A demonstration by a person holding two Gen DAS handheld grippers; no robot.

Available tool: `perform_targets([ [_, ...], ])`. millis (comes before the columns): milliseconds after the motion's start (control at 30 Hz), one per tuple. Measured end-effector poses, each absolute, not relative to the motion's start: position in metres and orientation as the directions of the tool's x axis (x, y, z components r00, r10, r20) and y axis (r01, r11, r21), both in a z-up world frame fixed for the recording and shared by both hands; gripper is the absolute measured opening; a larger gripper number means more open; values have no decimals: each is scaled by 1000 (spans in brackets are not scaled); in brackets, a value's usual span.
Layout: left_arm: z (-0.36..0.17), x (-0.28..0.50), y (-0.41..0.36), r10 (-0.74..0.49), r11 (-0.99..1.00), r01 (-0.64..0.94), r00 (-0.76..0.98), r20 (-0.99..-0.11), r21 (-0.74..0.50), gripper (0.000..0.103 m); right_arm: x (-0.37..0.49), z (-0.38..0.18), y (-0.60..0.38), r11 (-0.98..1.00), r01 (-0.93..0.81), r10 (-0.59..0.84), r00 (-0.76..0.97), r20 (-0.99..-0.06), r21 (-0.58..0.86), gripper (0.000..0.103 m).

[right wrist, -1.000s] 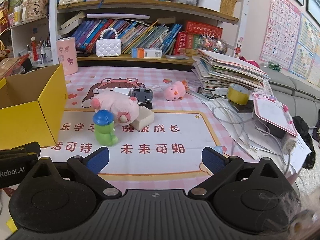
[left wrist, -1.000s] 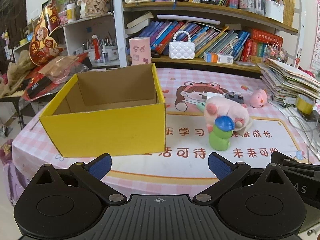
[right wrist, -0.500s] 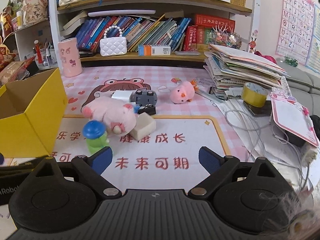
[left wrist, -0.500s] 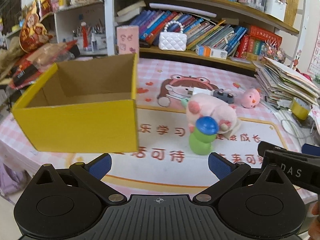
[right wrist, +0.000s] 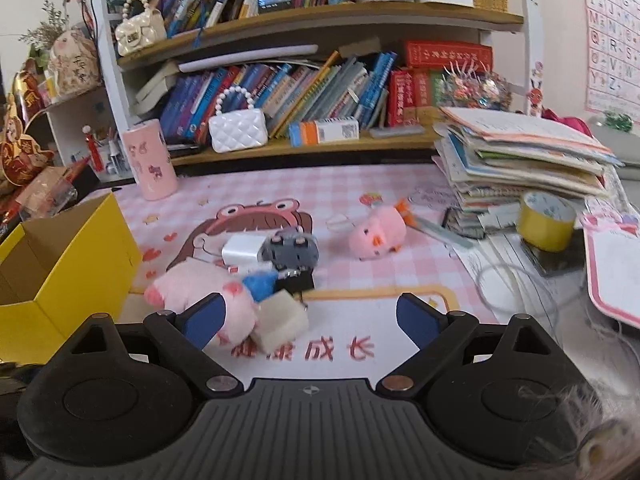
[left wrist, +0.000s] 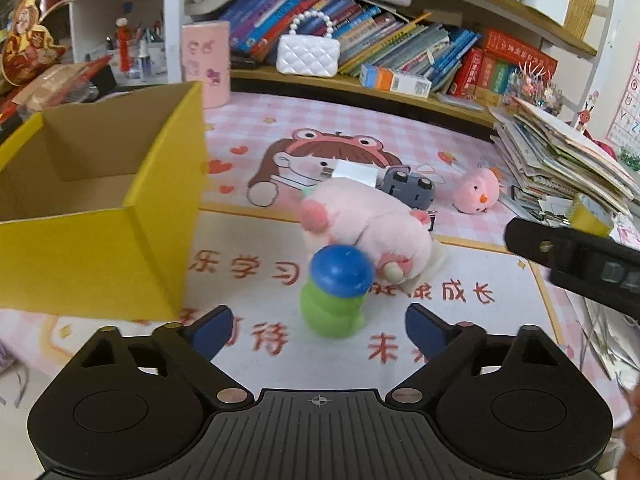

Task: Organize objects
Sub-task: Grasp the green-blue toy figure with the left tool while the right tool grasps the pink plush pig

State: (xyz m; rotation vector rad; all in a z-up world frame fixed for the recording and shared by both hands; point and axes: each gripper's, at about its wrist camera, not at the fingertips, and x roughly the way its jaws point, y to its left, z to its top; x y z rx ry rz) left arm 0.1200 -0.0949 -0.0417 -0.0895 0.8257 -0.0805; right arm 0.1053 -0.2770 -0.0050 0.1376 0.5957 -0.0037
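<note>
An open, empty yellow cardboard box (left wrist: 100,240) stands at the left of the pink table mat; it also shows in the right wrist view (right wrist: 68,276). A green toy with a blue cap (left wrist: 336,292) stands just ahead of my open left gripper (left wrist: 318,330), between its fingers. Behind it lies a pink plush pig (left wrist: 360,220), which also shows in the right wrist view (right wrist: 200,292). My right gripper (right wrist: 310,318) is open and empty, close to the pig and a white block (right wrist: 280,322). A grey toy car (right wrist: 290,250), a white charger (right wrist: 244,250) and a small pink chick (right wrist: 374,238) lie beyond.
A pink cup (right wrist: 150,164) and white handbag (right wrist: 238,132) stand at the back by the bookshelf. A stack of books and papers (right wrist: 520,156), a yellow tape roll (right wrist: 546,222) and cables sit at the right. The right gripper's body (left wrist: 580,260) shows at the left view's right.
Both grippers moved forward toward the toys. The left one swung right, so the green toy now lies between its fingers. The right one closed in on the pig and block.
</note>
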Motion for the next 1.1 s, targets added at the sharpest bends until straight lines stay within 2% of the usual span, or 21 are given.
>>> perform_targets([
  [100,-53,138,-108,-105,994,56,669,-735,-92,91,113,-5,-283,993,35,35,831,-555,116,94],
  [167,-64,148,-116,-88,996,67,660,-746,-58,81,119,-7,-287,994,28,37,829,-559,106,95],
  [200,-70,153,-119,-75,997,68,646,-760,-41,63,122,-7,-288,994,22,40,826,-562,103,96],
  [233,-74,156,-119,-76,997,68,633,-771,-43,41,125,-8,-289,995,15,45,824,-565,101,96],
  [433,-70,147,-101,-86,996,50,632,-770,-71,39,144,-10,-278,991,-76,126,814,-567,111,101],
  [567,-68,134,-76,-51,997,-19,619,-784,-80,39,168,-20,-248,971,-220,232,752,-617,98,101],
  [733,-65,117,-49,-9,991,-103,615,-789,-91,39,186,-40,-192,907,-415,264,689,-675,-68,95],
  [800,-62,111,-41,9,987,-131,621,-784,-93,39,189,-53,-174,869,-470,244,675,-696,-151,88],
  [833,-61,109,-38,14,985,-142,623,-782,-96,39,191,-60,-166,855,-477,212,681,-700,-205,81],
  [867,-60,107,-35,15,983,-151,627,-779,-102,39,193,-66,-161,844,-475,183,691,-699,-249,70],
  [900,-59,105,-32,14,981,-161,631,-776,-112,39,195,-70,-160,836,-473,163,698,-697,-278,69],
  [1000,-56,100,-27,13,977,-173,636,-772,-126,39,201,-68,-168,854,-466,191,695,-693,-232,59],
  [1033,-55,99,-26,12,977,-172,639,-769,-128,39,202,-63,-173,870,-452,204,695,-689,-198,49],
  [1100,-50,95,-24,6,977,-167,650,-760,-135,39,199,-50,-182,897,-427,242,691,-681,-115,49],
])
